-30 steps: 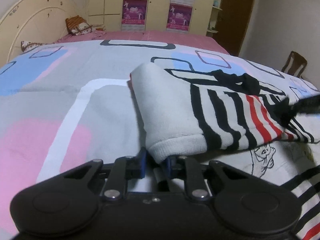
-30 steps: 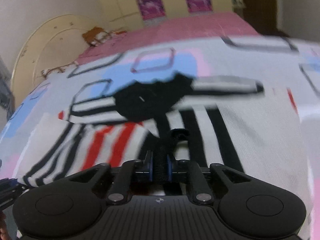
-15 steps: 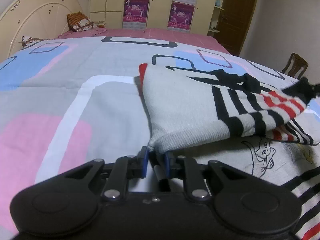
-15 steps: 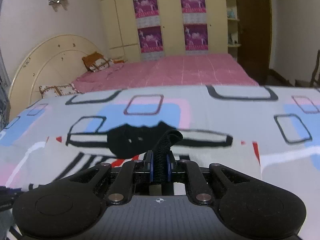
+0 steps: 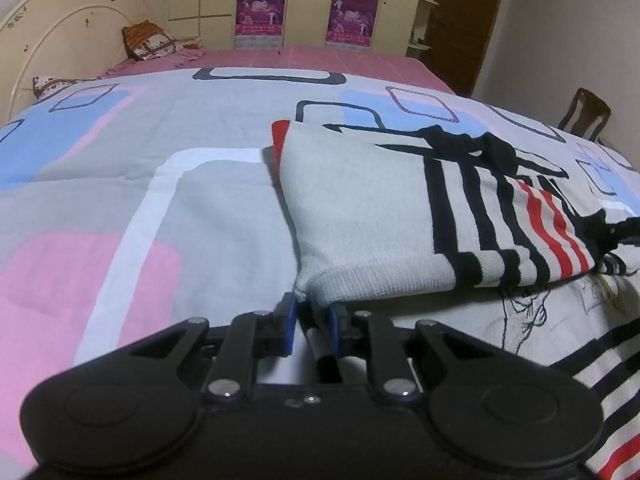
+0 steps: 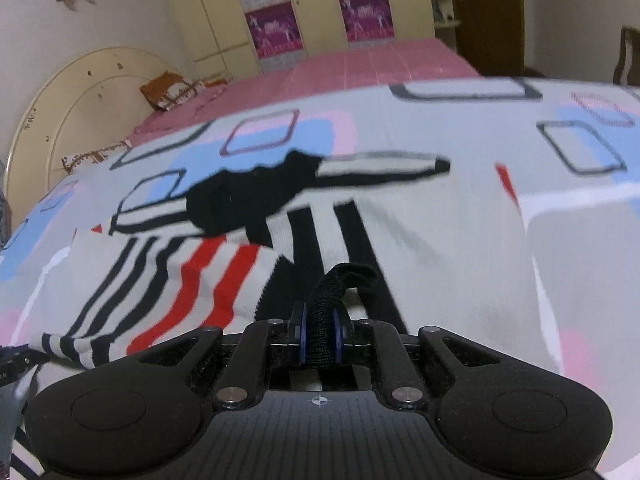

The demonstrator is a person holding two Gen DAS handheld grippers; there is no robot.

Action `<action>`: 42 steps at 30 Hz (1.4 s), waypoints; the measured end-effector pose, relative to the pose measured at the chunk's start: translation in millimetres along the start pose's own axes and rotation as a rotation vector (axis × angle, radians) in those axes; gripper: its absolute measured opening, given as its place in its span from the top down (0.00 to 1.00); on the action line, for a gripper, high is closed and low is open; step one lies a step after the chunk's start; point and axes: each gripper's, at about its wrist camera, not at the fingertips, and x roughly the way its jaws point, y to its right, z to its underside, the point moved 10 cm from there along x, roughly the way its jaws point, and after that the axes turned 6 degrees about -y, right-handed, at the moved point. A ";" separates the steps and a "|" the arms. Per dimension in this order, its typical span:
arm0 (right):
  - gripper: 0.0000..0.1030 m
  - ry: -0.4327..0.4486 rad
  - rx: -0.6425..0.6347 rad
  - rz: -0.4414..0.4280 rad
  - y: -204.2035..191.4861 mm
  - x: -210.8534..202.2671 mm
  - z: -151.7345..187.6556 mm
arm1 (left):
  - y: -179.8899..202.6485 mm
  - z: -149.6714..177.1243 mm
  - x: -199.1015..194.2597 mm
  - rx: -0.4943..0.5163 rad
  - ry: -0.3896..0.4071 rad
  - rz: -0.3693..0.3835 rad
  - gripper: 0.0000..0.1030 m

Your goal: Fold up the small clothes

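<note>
A small grey knit sweater (image 5: 360,200) with black and red stripes lies on the bed, folded over itself. My left gripper (image 5: 312,312) is shut on the grey hem corner of the sweater. My right gripper (image 6: 320,332) is shut on a black edge of the same sweater (image 6: 420,240), whose black collar (image 6: 248,200) lies further back. The lower layer with a cartoon drawing (image 5: 528,312) shows under the fold.
The bed cover (image 5: 160,200) is grey with pink, blue and white shapes. A pink sheet (image 5: 320,60), pillows (image 5: 148,40) and a cream headboard (image 5: 52,32) lie at the far end. A wooden chair (image 5: 588,116) stands at the right, wardrobes (image 6: 312,12) behind.
Both grippers have carried the held edge of the sweater across and lowered it, so the folded flap now lies flatter on the lower layer. Both stay shut on the cloth.
</note>
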 end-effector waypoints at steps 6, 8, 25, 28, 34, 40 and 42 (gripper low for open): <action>0.65 -0.001 0.036 0.011 5.6 -6.0 -1.2 | -2.5 -2.3 -5.3 0.015 -0.007 0.052 0.65; 0.60 0.091 0.034 0.014 6.9 -25.5 -13.0 | -10.7 -7.1 -22.4 -0.027 0.050 0.080 0.57; 0.71 0.067 0.191 0.084 10.4 0.9 -19.1 | -29.5 -116.4 75.7 -0.027 0.025 0.199 0.69; 0.70 0.071 0.203 0.106 10.9 1.2 -16.8 | -34.4 -117.1 82.1 -0.052 0.020 0.235 0.69; 0.70 0.106 0.210 0.212 15.6 -1.6 -15.7 | -48.3 -118.6 92.2 -0.115 0.005 0.321 0.67; 0.91 0.066 0.121 0.248 9.4 8.3 -6.0 | -48.0 -124.5 90.1 -0.128 0.075 0.314 0.92; 0.91 0.080 0.123 0.273 11.3 6.0 -0.3 | -38.6 -119.1 91.3 -0.056 0.092 0.229 0.92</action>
